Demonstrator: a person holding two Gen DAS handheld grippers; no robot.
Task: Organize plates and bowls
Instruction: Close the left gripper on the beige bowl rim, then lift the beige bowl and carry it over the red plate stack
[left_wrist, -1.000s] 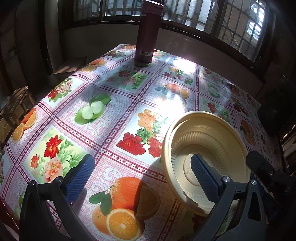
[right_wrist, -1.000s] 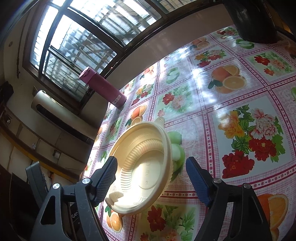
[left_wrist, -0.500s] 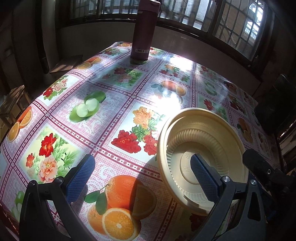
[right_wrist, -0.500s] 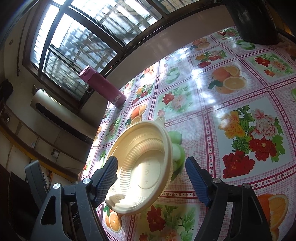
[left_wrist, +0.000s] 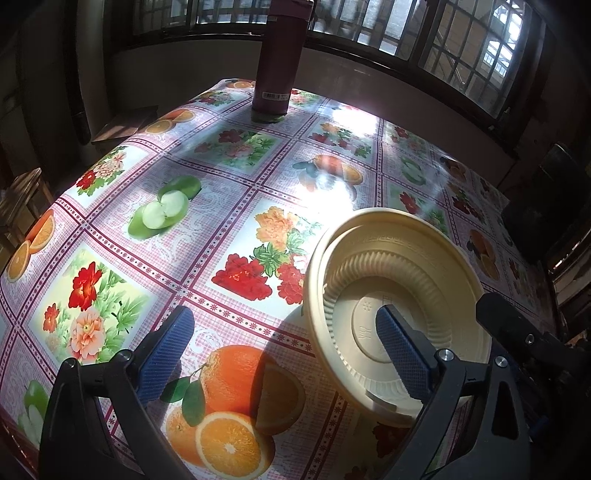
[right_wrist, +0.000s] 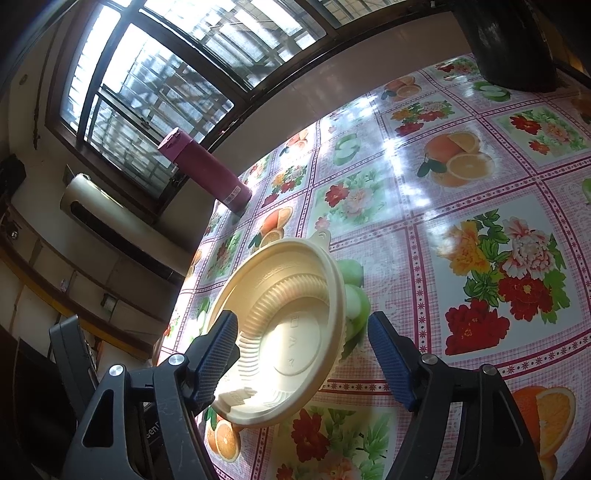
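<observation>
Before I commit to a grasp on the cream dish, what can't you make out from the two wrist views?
- Left wrist: the cream plastic dish has its near rim hidden by the left gripper finger.
- Right wrist: one dish or several nested, unclear; the right gripper finger covers its left rim.
- Maroon flask: top cut off by the frame.

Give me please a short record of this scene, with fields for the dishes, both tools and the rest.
bowls: cream, nested, on the tablecloth
left tool: open, holding nothing
right tool: open, jaws just closing slightly, bowls between them, right pad apart from the rim
flask: maroon, upright, at the tablecloth's far edge
</observation>
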